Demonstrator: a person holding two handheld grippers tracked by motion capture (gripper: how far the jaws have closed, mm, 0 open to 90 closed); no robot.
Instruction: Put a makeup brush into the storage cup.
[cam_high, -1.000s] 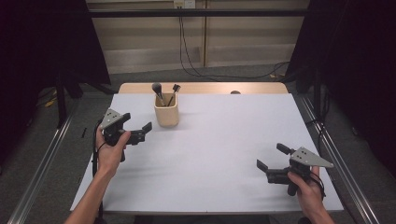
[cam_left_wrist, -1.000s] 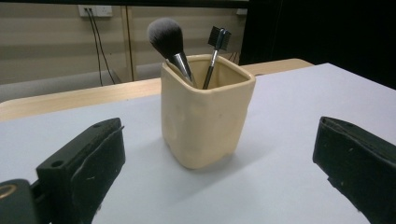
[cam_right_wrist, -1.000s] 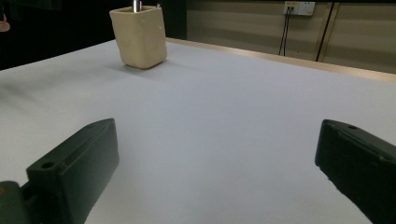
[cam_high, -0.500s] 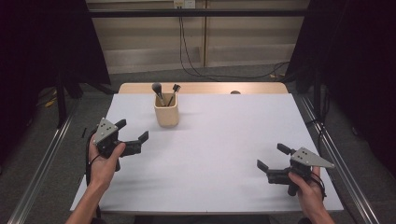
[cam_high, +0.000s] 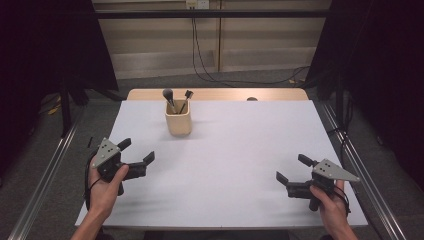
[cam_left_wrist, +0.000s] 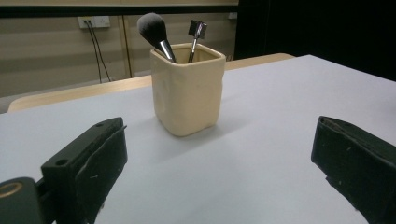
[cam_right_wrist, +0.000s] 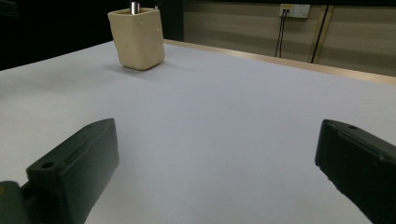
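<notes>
Left gripper (cam_high: 136, 159) pulled back from cream cup (cam_high: 178, 123); both grippers' jaws spread, empty. Risk: re-approach could tip cup, spilling 2 brushes (cam_left_wrist: 159, 35).

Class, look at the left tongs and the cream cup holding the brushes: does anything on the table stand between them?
Nothing visible does. Bare white table lies between the open left tongs and the cream square cup.

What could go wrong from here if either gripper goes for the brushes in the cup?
The cream square cup stands free on the white table, so a nudge from the open left gripper could tip or slide it. The fluffy round brush and the small flat brush lean close together; grabbing one may snag the other. The right gripper sits far off, a long reach.
</notes>
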